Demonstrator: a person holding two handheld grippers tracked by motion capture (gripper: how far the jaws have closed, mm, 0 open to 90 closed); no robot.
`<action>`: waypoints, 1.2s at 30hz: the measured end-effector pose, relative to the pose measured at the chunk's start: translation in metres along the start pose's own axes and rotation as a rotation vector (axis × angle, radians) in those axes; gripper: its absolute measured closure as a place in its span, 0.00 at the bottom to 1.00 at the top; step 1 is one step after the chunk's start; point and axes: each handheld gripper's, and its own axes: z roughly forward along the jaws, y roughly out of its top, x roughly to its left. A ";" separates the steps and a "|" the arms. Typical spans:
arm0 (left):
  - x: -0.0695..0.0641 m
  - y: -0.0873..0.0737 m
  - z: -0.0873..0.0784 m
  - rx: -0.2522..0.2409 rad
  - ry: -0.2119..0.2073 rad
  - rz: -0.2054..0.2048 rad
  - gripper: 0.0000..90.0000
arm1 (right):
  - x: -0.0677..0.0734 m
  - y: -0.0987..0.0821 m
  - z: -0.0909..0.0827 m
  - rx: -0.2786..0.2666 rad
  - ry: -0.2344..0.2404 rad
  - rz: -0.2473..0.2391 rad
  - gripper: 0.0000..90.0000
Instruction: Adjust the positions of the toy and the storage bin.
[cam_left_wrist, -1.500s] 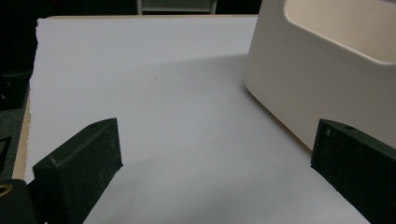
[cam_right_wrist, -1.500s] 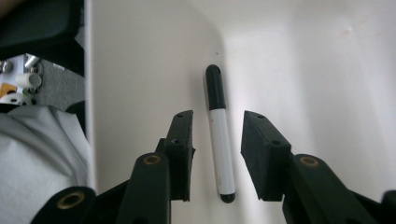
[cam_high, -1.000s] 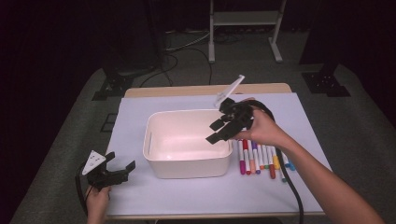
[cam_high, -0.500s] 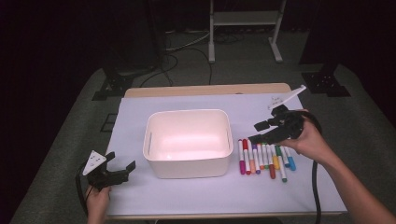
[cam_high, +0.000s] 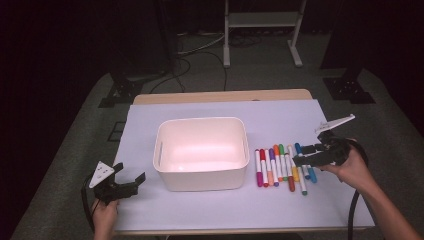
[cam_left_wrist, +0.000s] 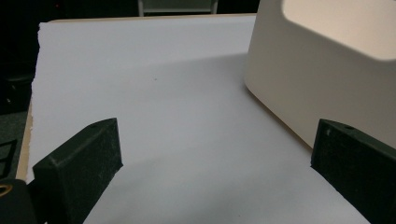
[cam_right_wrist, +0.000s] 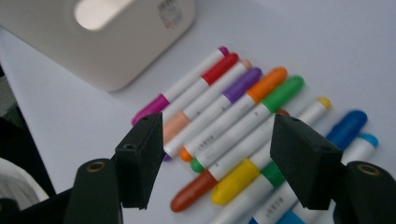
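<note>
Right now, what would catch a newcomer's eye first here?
The row of coloured markers on the white table cover, right of the cream plastic bin. Just over them hangs the right gripper, jaws open and empty. The left gripper waits open near the front-left corner.

Seen from above: wooden table under a pale lilac paper sheet (cam_high: 200, 210). At centre, an empty cream rectangular plastic bin (cam_high: 202, 152). Just right of it, a tight row of coloured felt-tip markers (cam_high: 282, 166) lying side by side on the sheet. Over the row's right end, right gripper (cam_high: 306, 155), black, jaws apart, nothing between them, just been opening. At the near left corner, well apart from the bin, left gripper (cam_high: 131, 176), jaws spread, held low.
</note>
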 end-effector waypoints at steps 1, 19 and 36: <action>0.000 0.000 0.000 -0.003 0.000 -0.002 0.01 | -0.003 -0.005 0.001 0.002 -0.002 0.013 0.37; 0.000 0.000 0.000 -0.003 0.000 0.000 0.01 | -0.039 -0.048 0.019 0.063 -0.153 0.137 0.46; 0.000 0.000 0.000 -0.004 -0.002 -0.002 0.01 | -0.050 -0.048 0.029 0.086 -0.295 0.178 0.70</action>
